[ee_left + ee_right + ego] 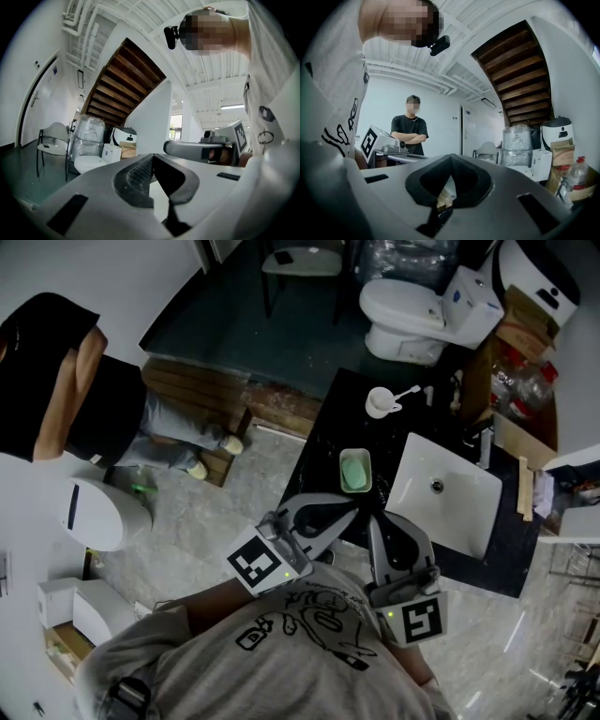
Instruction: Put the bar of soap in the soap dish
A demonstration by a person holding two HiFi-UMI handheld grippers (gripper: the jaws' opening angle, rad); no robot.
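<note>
Both my tools are closed tight and hold nothing. In the head view my left gripper (351,513) points toward 2 o'clock and my right gripper (373,523) toward 11 o'clock. Their tips lie just beside each other at the near edge of the black counter (412,425). Each gripper view shows its own jaws meeting at the tips with nothing between them.

The soap dish (354,455) sits on the counter at 12 o'clock from my tips, near them but apart. The green bar of soap (354,473) seems to lie inside it, though it is small from here. The white sink (450,521) is at 3 o'clock from the dish and a white cup (379,402) at 12 o'clock. A person in black (56,381) stands on the floor, well apart at 10 o'clock
</note>
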